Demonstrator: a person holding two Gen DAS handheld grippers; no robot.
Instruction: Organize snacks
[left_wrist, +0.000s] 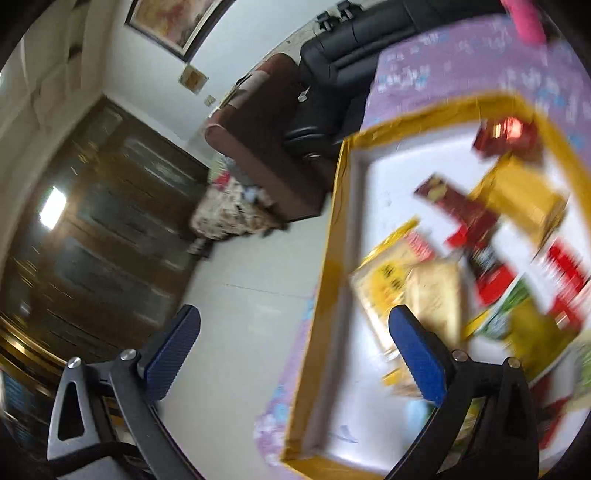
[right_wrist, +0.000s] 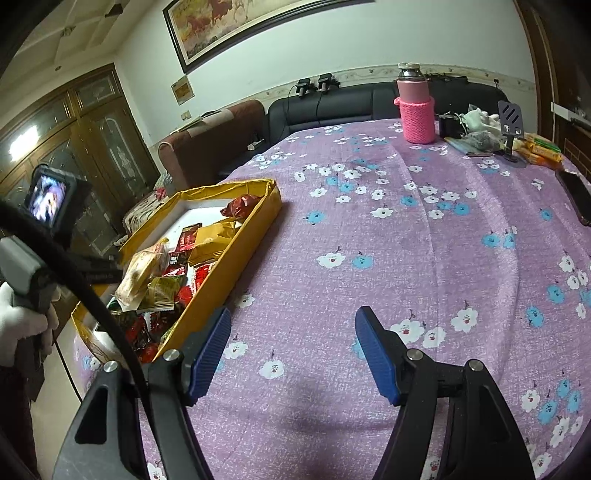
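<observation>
A yellow box (right_wrist: 255, 236) with a white floor stands at the table's left edge and holds several snack packets in red, gold and green (right_wrist: 162, 273). The box (left_wrist: 325, 280) fills the right half of the blurred left wrist view, with the packets (left_wrist: 480, 236) inside it. My left gripper (left_wrist: 295, 332) is open and empty, held over the box's left wall, one finger over the floor beyond the table. My right gripper (right_wrist: 293, 328) is open and empty above the purple flowered tablecloth (right_wrist: 424, 221), to the right of the box.
A pink-sleeved flask (right_wrist: 415, 107) stands at the far side of the table. A phone stand (right_wrist: 511, 122), snack bars (right_wrist: 543, 147) and clutter lie at the far right, a dark phone (right_wrist: 576, 195) at the right edge. Sofas (right_wrist: 332, 107) and a wooden cabinet (right_wrist: 92, 147) stand behind.
</observation>
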